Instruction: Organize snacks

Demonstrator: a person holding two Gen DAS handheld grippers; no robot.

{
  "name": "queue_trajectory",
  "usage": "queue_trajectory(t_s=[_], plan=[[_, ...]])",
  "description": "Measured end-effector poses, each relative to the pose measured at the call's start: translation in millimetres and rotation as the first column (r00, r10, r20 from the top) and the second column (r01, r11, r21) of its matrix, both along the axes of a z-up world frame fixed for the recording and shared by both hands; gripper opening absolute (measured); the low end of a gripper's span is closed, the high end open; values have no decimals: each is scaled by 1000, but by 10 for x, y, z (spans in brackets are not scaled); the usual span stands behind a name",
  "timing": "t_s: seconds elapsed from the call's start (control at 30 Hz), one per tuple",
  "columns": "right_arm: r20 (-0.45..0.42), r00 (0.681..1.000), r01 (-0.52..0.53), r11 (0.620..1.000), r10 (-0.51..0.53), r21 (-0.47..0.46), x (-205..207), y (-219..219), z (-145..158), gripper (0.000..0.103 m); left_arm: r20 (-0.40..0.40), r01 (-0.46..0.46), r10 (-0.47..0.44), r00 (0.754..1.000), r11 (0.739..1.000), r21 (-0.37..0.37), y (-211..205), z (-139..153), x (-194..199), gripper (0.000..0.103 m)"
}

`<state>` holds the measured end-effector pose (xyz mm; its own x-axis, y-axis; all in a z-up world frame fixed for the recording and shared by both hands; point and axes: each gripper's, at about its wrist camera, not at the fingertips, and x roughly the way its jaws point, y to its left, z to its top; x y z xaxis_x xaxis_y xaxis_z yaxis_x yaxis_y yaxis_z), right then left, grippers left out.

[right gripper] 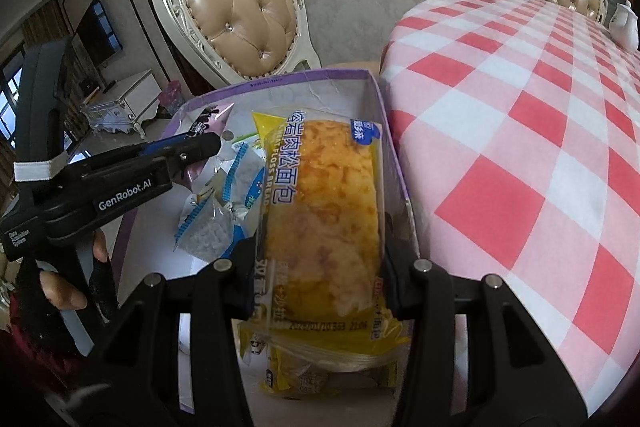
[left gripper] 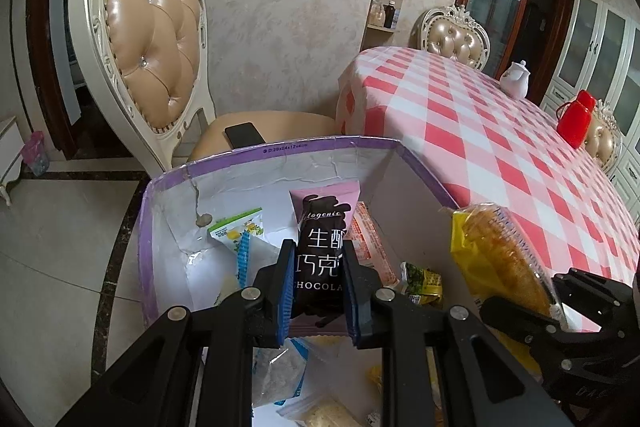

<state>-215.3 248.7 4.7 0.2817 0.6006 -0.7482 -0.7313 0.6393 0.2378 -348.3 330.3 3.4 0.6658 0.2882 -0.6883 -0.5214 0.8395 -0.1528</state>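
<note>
A purple-rimmed white box (left gripper: 192,171) (right gripper: 304,77) stands beside the checked table and holds several snack packets. My left gripper (left gripper: 317,291) is shut on a pink-and-black chocolate packet (left gripper: 324,227), held upright over the box; the right wrist view shows that gripper (right gripper: 200,143) from the side, with the packet (right gripper: 212,119) sticking out past it. My right gripper (right gripper: 320,279) is shut on a yellow meat floss bread pack (right gripper: 320,211), held lengthwise above the box's right half. The bread pack (left gripper: 496,259) shows at the right of the left wrist view.
In the box lie blue-edged clear packets (right gripper: 208,231), a green-and-white packet (left gripper: 240,227) and an orange packet (left gripper: 372,247). A padded chair (left gripper: 152,51) with a phone (left gripper: 244,135) on its seat stands behind. The pink checked table (left gripper: 500,147) carries a white teapot (left gripper: 516,77) and a red flask (left gripper: 576,119).
</note>
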Motion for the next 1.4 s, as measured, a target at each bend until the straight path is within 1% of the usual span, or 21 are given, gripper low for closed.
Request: queue_trajectory(t_s=[0.13,0.17,0.2,0.23,0.27,0.3,0.33,0.4,0.47,0.5,0.53,0.6,0.63,0.7,0.77,0.83,0.93,1.0,1.13,1.23,1.4], plan=[[-3,1000,-9,1000,9,8,-24,15,14,52,9,-17,17,1000,1000,-2,26,22,-23,24],[-4,1000,-9,1000,9,10,-27,19,20,56,15,-28,28,999,1000,-11,49,33,-41,26],[-3,1000,-16,1000,17,19,-34,11,38,62,28,-36,37,999,999,-26,78,46,-63,36],[0,1000,-22,999,22,27,-42,2,54,65,50,-43,45,998,998,-46,113,68,-95,58],[9,1000,-28,999,27,37,-53,-15,86,71,66,-48,52,996,997,-60,145,95,-123,72],[17,999,-33,999,32,41,-59,-26,111,74,79,-49,55,995,996,-69,168,123,-145,92],[24,999,-40,998,38,47,-65,-43,142,76,103,-41,49,994,996,-74,184,169,-178,95],[34,998,-53,997,51,59,-61,-84,220,79,150,-16,28,988,997,-81,202,282,-242,96],[39,997,-63,996,61,62,-48,-131,294,84,208,-6,21,978,997,-73,212,432,-336,103],[37,996,-78,995,76,56,-46,-158,341,88,235,-10,22,972,999,-50,198,513,-387,103],[25,995,-97,994,95,46,-49,-163,363,89,253,-23,25,967,1000,-12,172,609,-443,103],[-28,987,-156,988,156,20,-73,-172,389,90,256,-58,38,966,996,70,96,773,-511,103],[-46,984,-174,985,174,8,-99,-172,392,90,245,-88,55,968,988,125,39,857,-537,103],[-54,984,-168,986,167,-9,-142,-178,401,90,225,-134,93,970,976,173,-9,926,-570,103],[-74,985,-156,987,153,-28,-158,-163,367,90,196,-194,157,968,962,191,-35,904,-593,103],[-86,989,-131,988,124,-77,-165,-125,298,90,143,-198,174,974,965,171,-14,814,-545,103],[-92,993,-82,987,70,-141,-154,-87,188,90,7,-102,102,995,993,63,40,603,-354,103],[-80,996,-43,983,29,-180,-116,-70,108,90,-70,-79,80,994,997,12,34,464,-231,103],[-58,998,-19,968,5,-252,-102,-27,-2,90,-148,-61,59,987,998,-9,-48,273,-102,103],[-63,998,-23,966,7,-259,-106,-28,-22,90,-168,-42,34,985,998,-41,-96,165,-71,103],[-56,998,-25,963,10,-267,-123,-21,-27,90,-184,-39,30,983,998,-45,-140,114,-51,103]])
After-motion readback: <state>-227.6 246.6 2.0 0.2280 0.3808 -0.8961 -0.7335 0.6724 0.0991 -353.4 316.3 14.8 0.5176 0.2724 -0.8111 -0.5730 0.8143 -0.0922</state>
